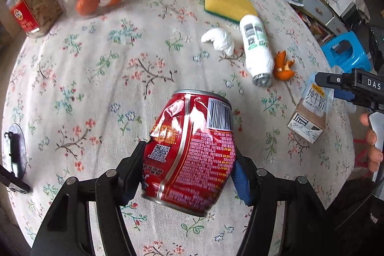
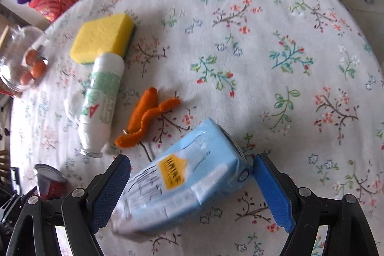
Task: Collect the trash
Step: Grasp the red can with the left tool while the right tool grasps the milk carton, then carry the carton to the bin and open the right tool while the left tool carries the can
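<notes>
Dented red can (image 1: pixel 192 150) clamped between the left gripper (image 1: pixel 189 172) pads above the flowered table (image 1: pixel 96 64), blue milk carton (image 2: pixel 189 174) lying near the table's edge between the wide-open right gripper (image 2: pixel 192 186) fingers, unpressed, orange peel (image 2: pixel 144 119) and white bottle (image 2: pixel 103 97) just beyond, yellow sponge (image 2: pixel 103 37) farther in.

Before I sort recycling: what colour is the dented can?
Red with silver stripes; clearest in the left wrist view.

Left gripper (image 1: pixel 189 157) clamps dented red can (image 1: pixel 192 150) over floral tablecloth (image 1: pixel 96 78). Far right: sponge (image 1: pixel 228 4), tissue (image 1: pixel 218 40), white bottle (image 1: pixel 256 47), orange peel (image 1: pixel 283 66), milk carton (image 1: pixel 312 112) near right gripper (image 1: pixel 336 85).
</notes>
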A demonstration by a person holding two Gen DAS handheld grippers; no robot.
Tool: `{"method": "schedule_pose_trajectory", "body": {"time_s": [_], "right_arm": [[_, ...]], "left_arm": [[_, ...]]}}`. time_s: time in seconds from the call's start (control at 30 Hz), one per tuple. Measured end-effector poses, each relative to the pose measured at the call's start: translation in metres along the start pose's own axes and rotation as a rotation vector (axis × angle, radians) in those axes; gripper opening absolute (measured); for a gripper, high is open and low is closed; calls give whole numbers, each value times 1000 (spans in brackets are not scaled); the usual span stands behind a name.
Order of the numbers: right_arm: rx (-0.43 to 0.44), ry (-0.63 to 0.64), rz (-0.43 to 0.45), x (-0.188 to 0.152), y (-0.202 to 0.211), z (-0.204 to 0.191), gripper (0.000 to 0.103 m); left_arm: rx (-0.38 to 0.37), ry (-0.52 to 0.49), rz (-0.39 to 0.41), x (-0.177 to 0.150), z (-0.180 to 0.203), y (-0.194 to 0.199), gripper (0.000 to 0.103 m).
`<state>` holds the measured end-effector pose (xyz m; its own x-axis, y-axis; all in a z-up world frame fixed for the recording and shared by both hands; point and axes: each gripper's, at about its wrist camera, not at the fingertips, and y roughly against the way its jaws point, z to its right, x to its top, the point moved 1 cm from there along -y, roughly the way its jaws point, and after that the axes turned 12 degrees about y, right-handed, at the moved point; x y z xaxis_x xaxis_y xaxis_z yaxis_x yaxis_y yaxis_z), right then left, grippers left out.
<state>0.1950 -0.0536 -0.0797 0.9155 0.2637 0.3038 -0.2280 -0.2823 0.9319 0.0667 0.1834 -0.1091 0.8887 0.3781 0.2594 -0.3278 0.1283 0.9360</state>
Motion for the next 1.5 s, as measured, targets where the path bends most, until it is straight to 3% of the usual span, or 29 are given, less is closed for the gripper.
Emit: {"method": "schedule_pose_trajectory", "body": {"time_s": [0.3, 0.4, 0.6, 0.73, 0.93, 1.17, 1.27, 1.43, 1.5], "right_arm": [[-78, 75, -5, -15, 2, -4, 87], [-84, 43, 7, -23, 8, 5, 89], [98, -144, -22, -35, 2, 22, 91], [127, -215, -3, -32, -2, 17, 91], [56, -224, -28, -33, -23, -3, 91], [-98, 10, -31, -41, -29, -33, 92], [-112, 60, -35, -47, -27, -34, 85], [-73, 84, -33, -55, -15, -16, 59], [-39, 62, -33, -58, -10, -4, 59]], "left_arm": [[52, -57, -5, 4, 16, -13, 68], [62, -60, -4, 8, 26, -19, 68], [53, -57, -5, 10, 28, -21, 71], [32, -42, 3, 6, 19, -16, 72], [19, -49, 30, -5, 9, -9, 72], [-73, 6, 3, -8, -1, -3, 72], [-90, 45, -3, -10, -7, 1, 67], [-144, 50, -27, -15, 0, 6, 67], [-165, 41, -29, -15, 10, 8, 67]]}}
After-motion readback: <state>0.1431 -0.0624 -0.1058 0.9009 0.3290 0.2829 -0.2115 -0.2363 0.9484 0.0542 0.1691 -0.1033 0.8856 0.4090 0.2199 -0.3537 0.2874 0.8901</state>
